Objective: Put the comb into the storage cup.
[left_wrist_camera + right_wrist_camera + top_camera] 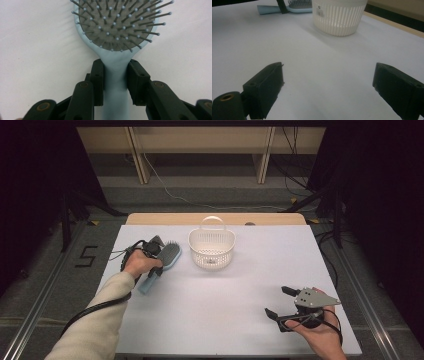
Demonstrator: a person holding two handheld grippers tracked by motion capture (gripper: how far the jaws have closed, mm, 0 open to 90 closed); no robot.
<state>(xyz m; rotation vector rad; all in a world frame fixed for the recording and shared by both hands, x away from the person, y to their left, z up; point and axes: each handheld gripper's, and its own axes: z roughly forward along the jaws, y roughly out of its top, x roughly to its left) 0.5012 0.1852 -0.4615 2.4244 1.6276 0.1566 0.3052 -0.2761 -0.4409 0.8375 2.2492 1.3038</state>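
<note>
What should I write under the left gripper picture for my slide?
The left gripper closes its black jaws around the neck of a light blue hairbrush lying bristles-up on the white table.

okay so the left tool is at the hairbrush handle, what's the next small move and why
Probably lift the hairbrush slightly off the table. The left tool has its jaws against both sides of the handle just below the bristle head, so the grip looks set, and the white basket stands close beside it.
</note>
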